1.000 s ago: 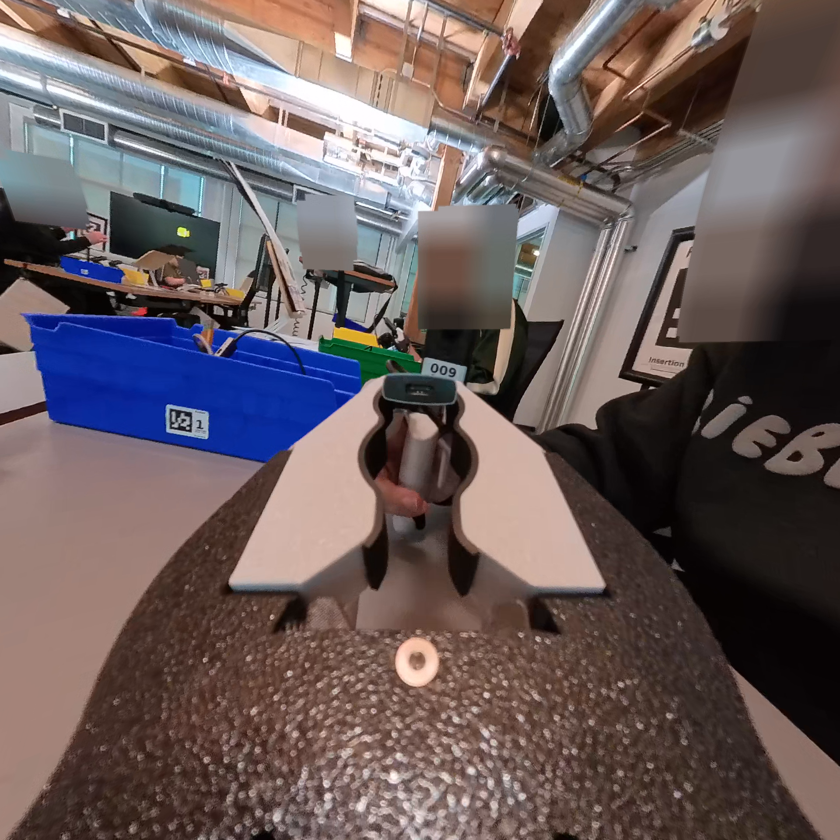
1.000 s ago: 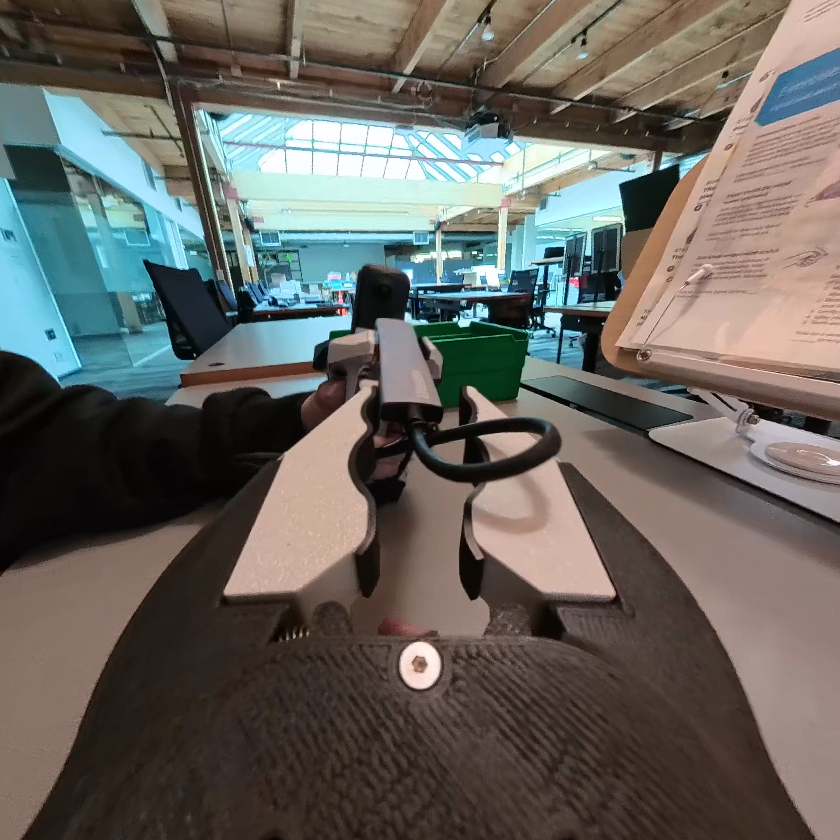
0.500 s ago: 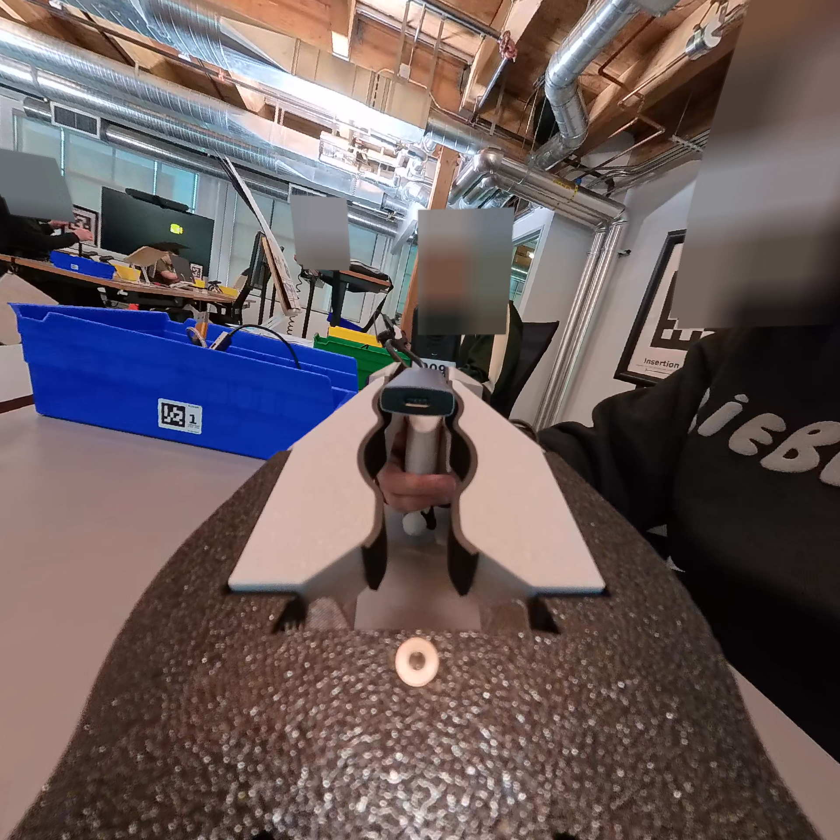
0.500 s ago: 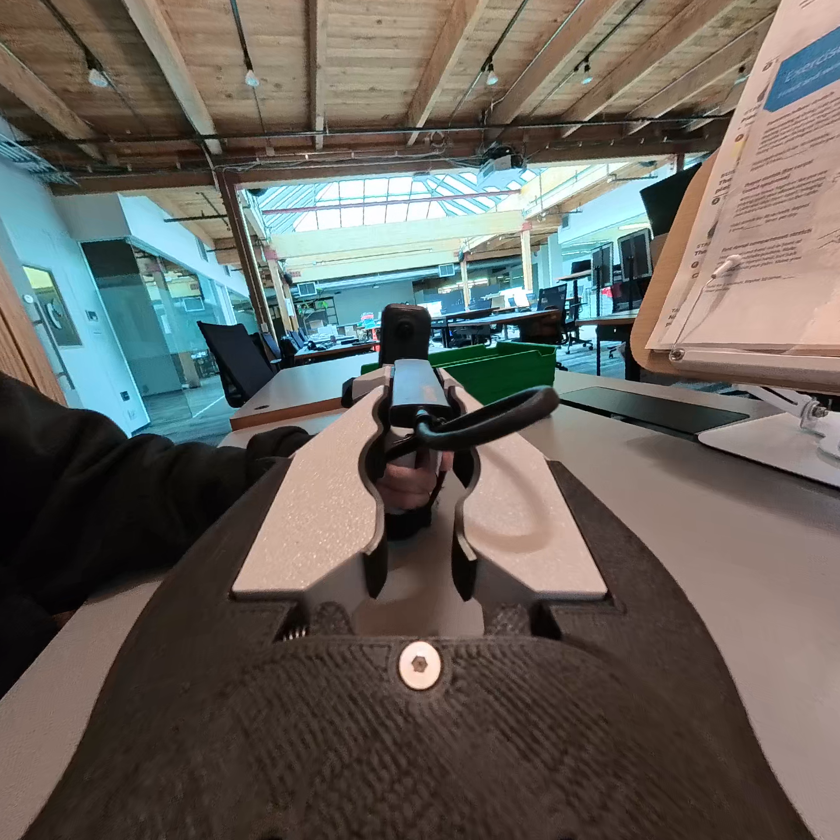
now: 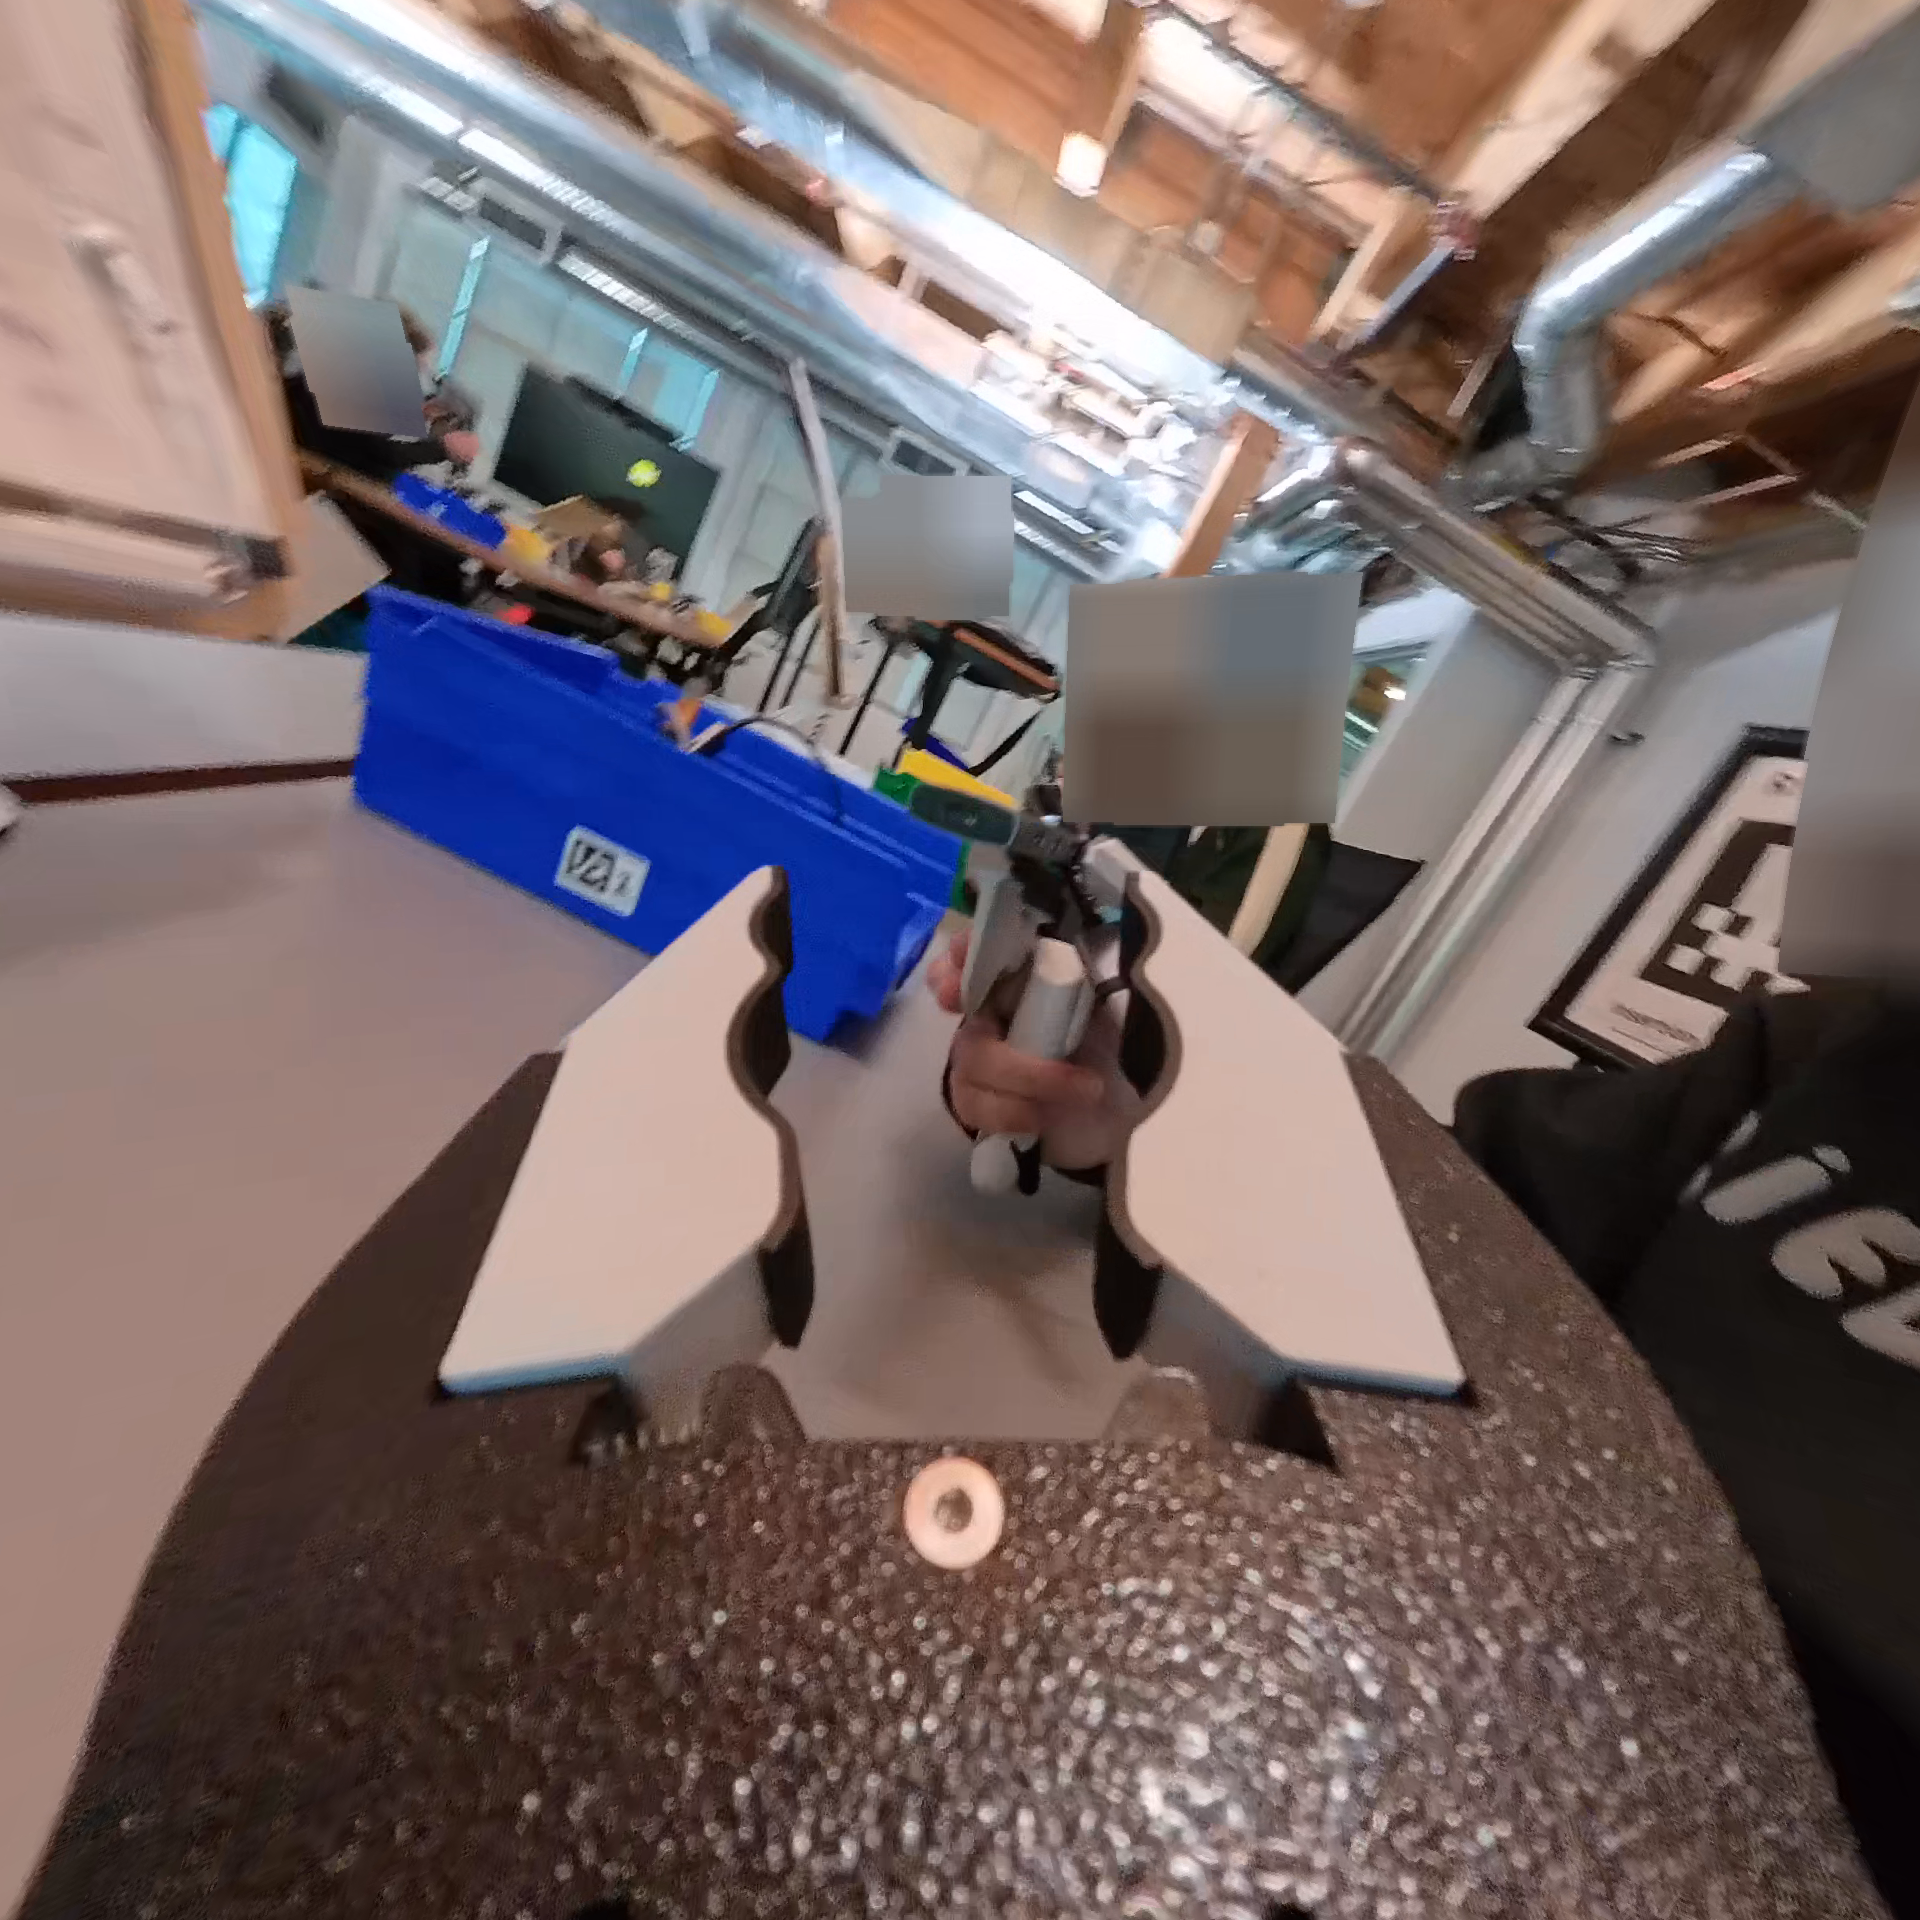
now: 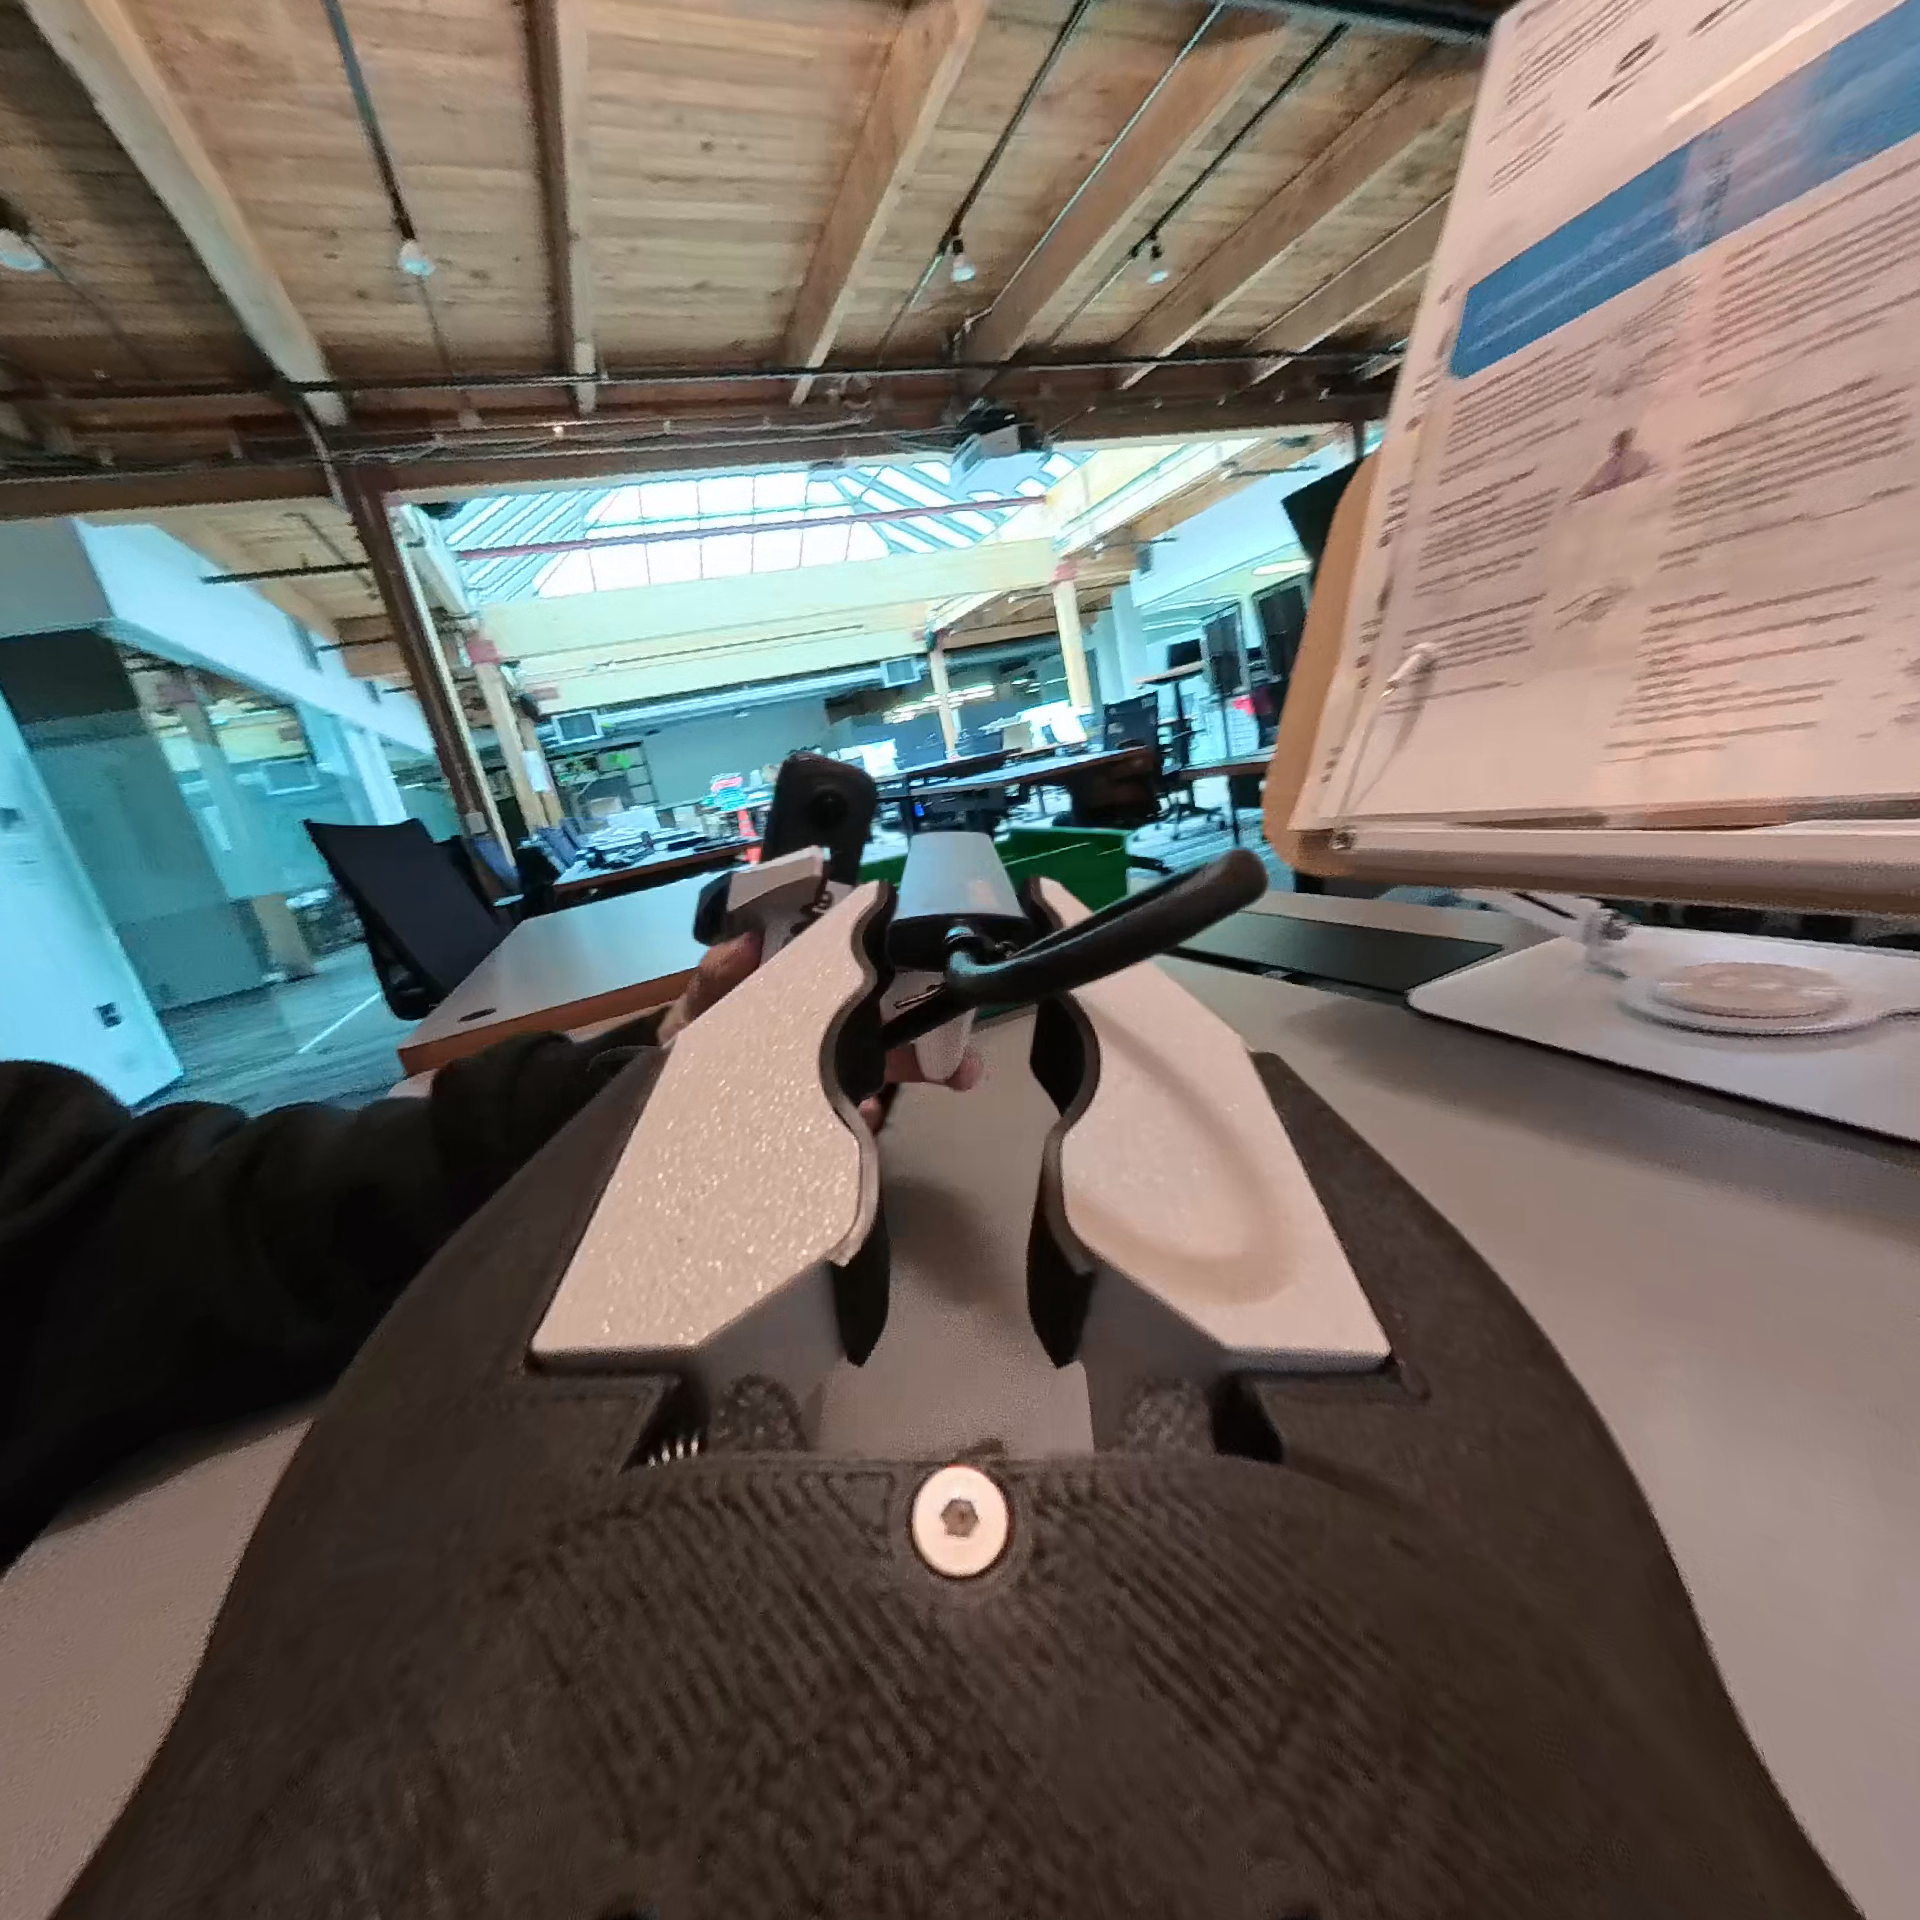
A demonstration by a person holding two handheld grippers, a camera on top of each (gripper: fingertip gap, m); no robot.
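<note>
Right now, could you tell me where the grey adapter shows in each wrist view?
Left wrist view: adapter just right of centre, beyond the open jaws, above a hand.
Right wrist view: adapter at centre, clamped in the right gripper, its black cable looping right.
Shared landmark: the grey table.

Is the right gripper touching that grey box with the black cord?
Touching: the right wrist view shows the right gripper clamping the grey box on both sides.

Right gripper (image 6: 961, 914) clamped on grey adapter (image 6: 951, 891) (black cable (image 6: 1122, 930) looping right) — above table (image 6: 1558, 1299).
</note>
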